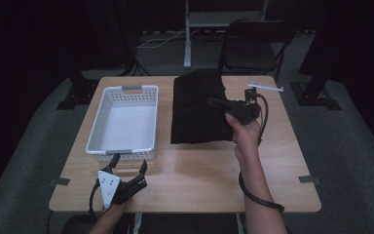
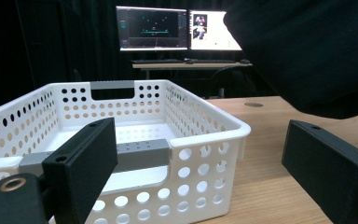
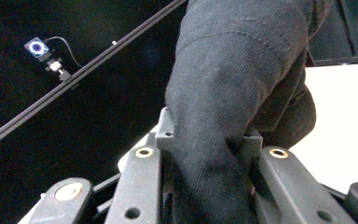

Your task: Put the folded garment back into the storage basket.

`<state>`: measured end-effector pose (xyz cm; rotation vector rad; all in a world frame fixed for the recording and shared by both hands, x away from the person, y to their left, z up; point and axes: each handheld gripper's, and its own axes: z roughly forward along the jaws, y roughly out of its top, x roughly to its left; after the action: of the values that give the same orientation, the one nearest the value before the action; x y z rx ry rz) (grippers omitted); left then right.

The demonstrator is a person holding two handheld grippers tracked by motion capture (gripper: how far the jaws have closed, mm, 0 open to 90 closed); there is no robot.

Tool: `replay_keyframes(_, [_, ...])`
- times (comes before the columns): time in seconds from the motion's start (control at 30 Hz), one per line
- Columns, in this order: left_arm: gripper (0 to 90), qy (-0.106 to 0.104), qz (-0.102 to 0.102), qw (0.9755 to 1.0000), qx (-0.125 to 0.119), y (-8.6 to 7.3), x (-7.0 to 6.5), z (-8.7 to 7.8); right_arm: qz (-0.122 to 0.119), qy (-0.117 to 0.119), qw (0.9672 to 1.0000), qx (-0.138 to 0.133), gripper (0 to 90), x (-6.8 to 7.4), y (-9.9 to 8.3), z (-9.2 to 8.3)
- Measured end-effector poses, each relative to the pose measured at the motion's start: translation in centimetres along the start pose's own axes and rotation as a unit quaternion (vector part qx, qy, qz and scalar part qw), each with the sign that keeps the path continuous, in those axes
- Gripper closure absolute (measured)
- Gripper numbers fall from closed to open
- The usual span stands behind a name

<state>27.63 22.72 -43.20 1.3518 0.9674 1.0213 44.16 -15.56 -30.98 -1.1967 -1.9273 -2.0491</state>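
Right tongs (image 1: 213, 102): I hold them clamped on a fold of the black cloth (image 1: 197, 107). In the right gripper view, the dark fabric (image 3: 233, 93) is bunched between the two jaws.
Black cloth: It hangs from my right tongs above the far right half of the desk (image 1: 199, 170). Its lower edge is close to the desk top. I cannot tell if it touches the desk top.
Left tongs (image 1: 129, 165): I hold them spread wide with nothing between the jaws. They are at the near left corner of the desk, just in front of the basket (image 1: 123, 122).
Basket: White, perforated walls, grey handles. It stands on the left half of the desk, beside the cloth and apart from it. In the left gripper view, its near wall (image 2: 177, 177) stands between my two jaws and beyond them.
Left gripper view, background: The cloth (image 2: 307, 51) fills the upper right. Two lit monitors (image 2: 177, 30) are on a far table.
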Motion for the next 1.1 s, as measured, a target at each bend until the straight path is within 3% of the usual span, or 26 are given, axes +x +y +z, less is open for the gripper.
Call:
replay_keyframes(0.6, [11.7,-0.002,-0.001,1.0,-0.002,0.0,0.0,0.0,-0.003,0.053,0.9986,0.008,71.8,2.0,0.3,5.8])
replay_keyframes(1.1, [11.7,-0.005,-0.001,1.0,-0.002,0.0,0.0,0.0,0.0,0.073,0.9971,0.019,71.7,2.9,-0.1,10.0])
